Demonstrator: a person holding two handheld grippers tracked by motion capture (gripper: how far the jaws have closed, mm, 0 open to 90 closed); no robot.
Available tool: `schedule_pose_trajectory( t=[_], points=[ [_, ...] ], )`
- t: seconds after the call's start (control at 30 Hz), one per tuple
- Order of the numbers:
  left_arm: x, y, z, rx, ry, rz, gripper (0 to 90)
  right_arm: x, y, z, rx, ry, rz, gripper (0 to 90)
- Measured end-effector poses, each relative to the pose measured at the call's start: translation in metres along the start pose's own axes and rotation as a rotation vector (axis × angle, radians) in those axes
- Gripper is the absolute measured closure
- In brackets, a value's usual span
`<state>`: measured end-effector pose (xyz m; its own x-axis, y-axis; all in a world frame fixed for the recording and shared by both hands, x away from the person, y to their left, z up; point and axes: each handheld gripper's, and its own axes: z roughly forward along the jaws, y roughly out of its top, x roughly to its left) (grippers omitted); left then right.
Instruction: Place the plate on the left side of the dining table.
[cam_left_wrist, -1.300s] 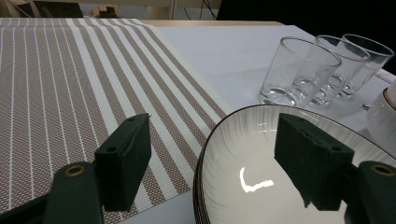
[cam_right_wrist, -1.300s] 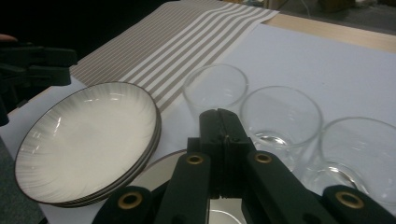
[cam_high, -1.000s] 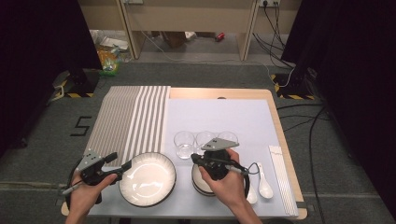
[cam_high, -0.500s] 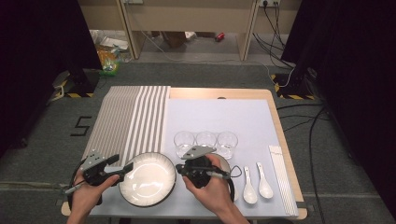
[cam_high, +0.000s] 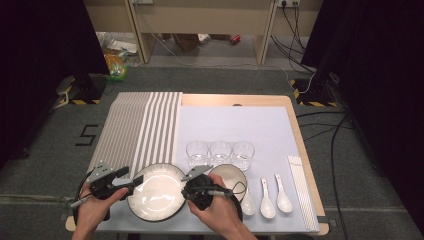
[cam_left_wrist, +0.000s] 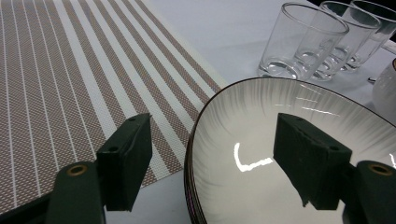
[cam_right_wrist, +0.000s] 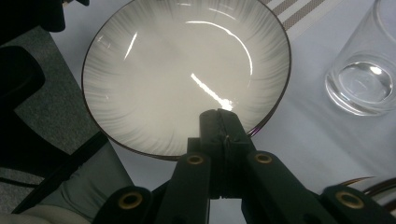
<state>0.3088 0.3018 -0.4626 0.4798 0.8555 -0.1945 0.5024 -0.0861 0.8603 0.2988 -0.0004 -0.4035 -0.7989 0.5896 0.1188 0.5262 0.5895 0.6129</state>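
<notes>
Both grippers are working at the big ribbed plate (cam_high: 156, 191) w/ the dark rim, sitting at the near edge of the table (cam_high: 235, 100), roughly 7 o'clock from the mat centre, just at the near right corner of the striped placemat (cam_high: 137, 130).

Left gripper (cam_high: 124, 179) is sitting at the plate's 9 o'clock w/ jaws spread apart, straddling the rim: in the left gripper view one jaw is over the placemat side, the other over the plate's well. Nothing clamped yet. Right gripper (cam_right_wrist: 219, 122) is coming in at the plate's 3 o'clock w/ jaws pressed together; in the right gripper view the tips are lying over the rim, but whether they're pinching it can't be told.

Handling, as a guess: glazed ceramic, so stiff, fairly heavy, slick and breakable. The shiny well is giving no purchase; the rim is the only place to grab, jaws one above and one below, ideally at opposite sides to keep it level. The left view hints at more than one rim edge, poss. a stack, so extra weight.

Containers: plate is empty. A smaller bowl (cam_high: 231, 176) at its 3 o'clock is looking empty too. Three clear glasses (cam_high: 220, 153) in a row at approx. 1 o'clock, touching or nearly so, all empty. White spoons (cam_high: 267, 200) are lying further out at 3 o'clock.
</notes>
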Motion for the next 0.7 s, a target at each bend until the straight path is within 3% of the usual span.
schedule_pose_trajectory(
  t=[0.33,0.7],
  points=[
    [0.000,-0.001,0.001,0.006,0.000,-0.006,26.2,0.006,-0.003,0.013,0.043,-0.006,-0.012,90.0],
    [0.000,-0.003,0.002,0.046,-0.006,-0.008,29.0,0.009,-0.006,0.024,0.086,-0.021,-0.020,90.0]
  ],
)
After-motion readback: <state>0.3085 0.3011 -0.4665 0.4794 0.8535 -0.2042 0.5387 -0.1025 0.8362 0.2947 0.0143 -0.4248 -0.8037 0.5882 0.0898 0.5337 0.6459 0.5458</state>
